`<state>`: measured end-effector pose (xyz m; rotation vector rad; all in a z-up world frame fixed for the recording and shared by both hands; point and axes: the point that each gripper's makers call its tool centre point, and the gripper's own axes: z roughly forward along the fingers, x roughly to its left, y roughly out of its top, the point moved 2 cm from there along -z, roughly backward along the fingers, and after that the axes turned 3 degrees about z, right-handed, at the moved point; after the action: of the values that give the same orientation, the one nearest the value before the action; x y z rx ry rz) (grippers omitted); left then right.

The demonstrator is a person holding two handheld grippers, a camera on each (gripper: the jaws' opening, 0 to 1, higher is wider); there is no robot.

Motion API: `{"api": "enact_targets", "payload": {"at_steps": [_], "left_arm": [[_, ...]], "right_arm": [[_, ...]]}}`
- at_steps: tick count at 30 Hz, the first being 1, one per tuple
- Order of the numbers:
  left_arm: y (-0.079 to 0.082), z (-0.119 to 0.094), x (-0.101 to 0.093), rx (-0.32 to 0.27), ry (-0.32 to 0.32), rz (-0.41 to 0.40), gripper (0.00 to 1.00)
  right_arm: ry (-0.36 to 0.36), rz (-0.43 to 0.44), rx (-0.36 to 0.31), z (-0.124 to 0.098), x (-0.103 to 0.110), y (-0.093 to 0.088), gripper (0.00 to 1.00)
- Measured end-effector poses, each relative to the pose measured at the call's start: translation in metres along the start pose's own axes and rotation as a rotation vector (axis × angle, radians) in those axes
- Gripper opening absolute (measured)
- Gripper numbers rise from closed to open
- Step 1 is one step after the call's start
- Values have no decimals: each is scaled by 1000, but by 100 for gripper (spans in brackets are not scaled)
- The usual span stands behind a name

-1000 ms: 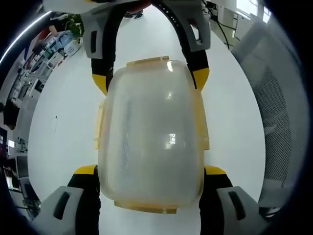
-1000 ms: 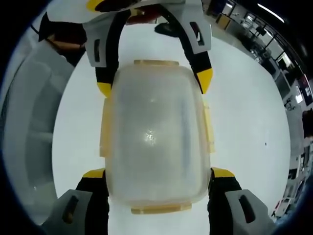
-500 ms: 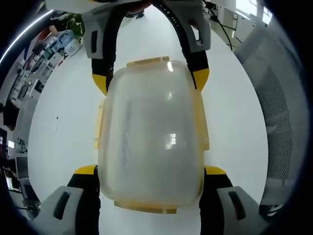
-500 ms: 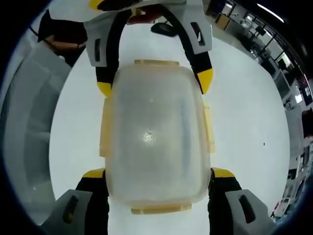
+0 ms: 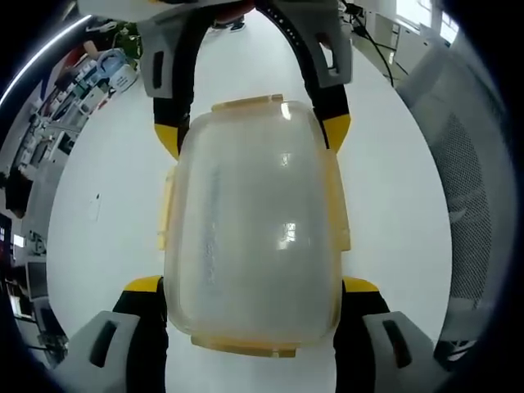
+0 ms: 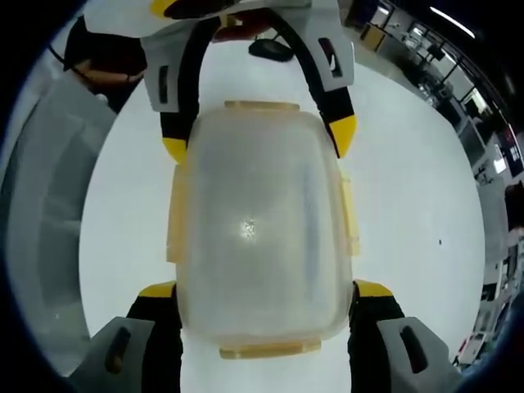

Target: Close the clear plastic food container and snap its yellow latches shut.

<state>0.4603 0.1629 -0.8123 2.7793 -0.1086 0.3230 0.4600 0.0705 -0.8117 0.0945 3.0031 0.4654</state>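
Two grippers are meeting over one clear plastic container (image 5: 252, 221), which is sitting lid-down or lid-on (cannot tell which) on a white round table (image 5: 98, 196). The left gripper (image 5: 250, 282) is bracketing the container's near end, jaws apart and touching or just beside its sides; the right gripper (image 6: 260, 286) is doing the same from the opposite end. Neither is visibly squeezing. Yellow latches (image 5: 340, 217) are lying along the edges, seemingly flat, though whether they are snapped is unclear. Risk: pressing one end only could be tipping or sliding the container across the smooth table. The left gripper view is showing a mesh chair (image 5: 467, 205) at right; the right gripper view is showing a dark object (image 6: 270, 49) on the far table.
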Motion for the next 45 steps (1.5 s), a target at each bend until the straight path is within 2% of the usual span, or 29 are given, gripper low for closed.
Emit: {"api": "enact_targets", "payload": {"at_steps": [13,16,27,33,37,40,43,45], "left_arm": [[0,-1,0,-4,6,-2,86],[1,1,-1,-2,24,-4,87],[1,0,1,10,8,-1,87],[2,-1,2,7,5,-4,87],[3,-1,2,1,10,-22,88],[4,-3,2,-1,15,-27,89],[7,-7,5,-19,36,-25,94],[9,-10,5,-28,36,-41,94]], "right_arm": [[-9,0,5,-1,1,0,85],[-16,-1,6,0,1,0,86],[-16,3,-4,-1,1,1,86],[-36,-2,-4,1,-1,1,87],[-51,43,-24,-2,-4,1,88],[-68,37,-33,-5,-5,1,89],[-76,49,-45,-10,-6,3,88],[-90,49,-52,-13,-7,3,89]]}}
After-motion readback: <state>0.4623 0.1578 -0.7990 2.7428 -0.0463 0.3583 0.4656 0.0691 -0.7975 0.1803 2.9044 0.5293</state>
